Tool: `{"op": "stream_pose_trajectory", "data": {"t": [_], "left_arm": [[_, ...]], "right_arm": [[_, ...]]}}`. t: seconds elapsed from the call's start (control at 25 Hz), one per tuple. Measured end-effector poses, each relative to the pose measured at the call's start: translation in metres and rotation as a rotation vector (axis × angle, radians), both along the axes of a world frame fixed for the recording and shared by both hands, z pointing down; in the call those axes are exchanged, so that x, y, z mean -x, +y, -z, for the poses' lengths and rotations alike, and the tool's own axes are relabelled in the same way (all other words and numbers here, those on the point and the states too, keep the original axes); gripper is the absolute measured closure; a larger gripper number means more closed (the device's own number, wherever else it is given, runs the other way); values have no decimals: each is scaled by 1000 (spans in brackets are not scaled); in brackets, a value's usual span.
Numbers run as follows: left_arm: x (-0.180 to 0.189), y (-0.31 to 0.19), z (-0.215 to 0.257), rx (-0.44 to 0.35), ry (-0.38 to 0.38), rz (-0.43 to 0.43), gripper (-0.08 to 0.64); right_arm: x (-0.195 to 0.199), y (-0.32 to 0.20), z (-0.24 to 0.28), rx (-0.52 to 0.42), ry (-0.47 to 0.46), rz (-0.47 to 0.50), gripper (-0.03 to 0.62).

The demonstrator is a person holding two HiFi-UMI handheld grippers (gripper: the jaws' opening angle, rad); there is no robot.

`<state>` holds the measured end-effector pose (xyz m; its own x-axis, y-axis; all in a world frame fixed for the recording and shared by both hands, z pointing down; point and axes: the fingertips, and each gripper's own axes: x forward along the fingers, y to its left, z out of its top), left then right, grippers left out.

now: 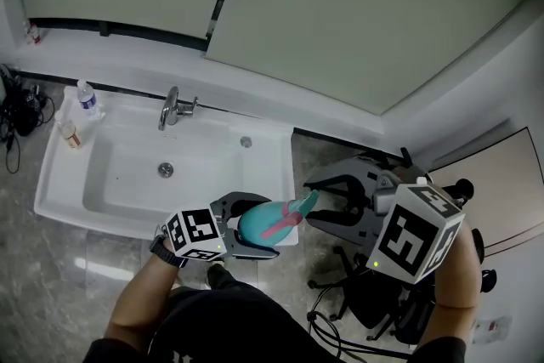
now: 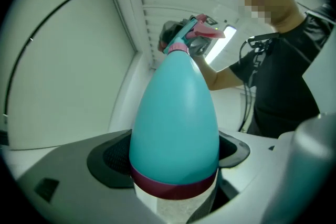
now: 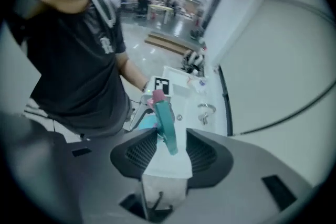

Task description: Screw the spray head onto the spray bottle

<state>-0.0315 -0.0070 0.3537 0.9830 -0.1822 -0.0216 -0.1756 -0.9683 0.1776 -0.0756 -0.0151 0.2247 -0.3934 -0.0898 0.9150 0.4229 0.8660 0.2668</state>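
A teal spray bottle (image 1: 259,223) with a dark red band lies about level over the sink's front edge, neck toward the right. My left gripper (image 1: 251,228) is shut on its body; in the left gripper view the bottle (image 2: 173,113) fills the gap between the pads. The teal spray head (image 1: 299,207) with a pink trigger sits on the bottle's neck. My right gripper (image 1: 316,201) points steeply down with the spray head (image 3: 165,122) between its jaws. There is a gap beside the head at one pad, so the jaws stand open around it.
A white sink (image 1: 68,187) with a chrome faucet (image 1: 174,108) lies below and to the left, with two small bottles (image 1: 85,98) at its left corner. A black office chair (image 1: 365,302) stands under my right arm. Cables (image 1: 17,110) hang at the far left.
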Motion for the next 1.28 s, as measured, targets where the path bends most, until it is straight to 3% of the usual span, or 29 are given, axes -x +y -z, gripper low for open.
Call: {"op": "stream_pose_trajectory", "data": {"t": [0.12,0.28,0.4,0.6,0.72,0.84,0.96,1.08,1.2,1.28], "left_arm": [[-3,13,5,-12,12,-95,133],[-1,6,5,-33,-57,-58,133],[9,-13,-5,-76,-192,75,133],[35,-47,-22,-221,-489,397,133],[58,-68,-21,-363,-679,608,133],[71,-78,-20,-459,-776,721,133],[73,-79,-29,-465,-810,696,133],[67,-76,-40,-371,-743,582,133],[63,-68,-46,-223,-628,445,133],[61,-57,-48,-141,-557,317,133]], "right_arm": [[3,19,-2,55,2,151,440],[4,22,-17,144,31,83,443],[0,5,-27,177,42,-100,465],[-8,-25,-46,315,-6,-477,467],[-10,-45,-55,466,-85,-729,468],[-12,-57,-61,632,-163,-932,468],[-12,-56,-70,744,-199,-1023,468],[-10,-53,-72,767,-253,-997,466],[-8,-51,-50,647,-356,-822,466],[-11,-43,-29,417,-369,-592,466]]}}
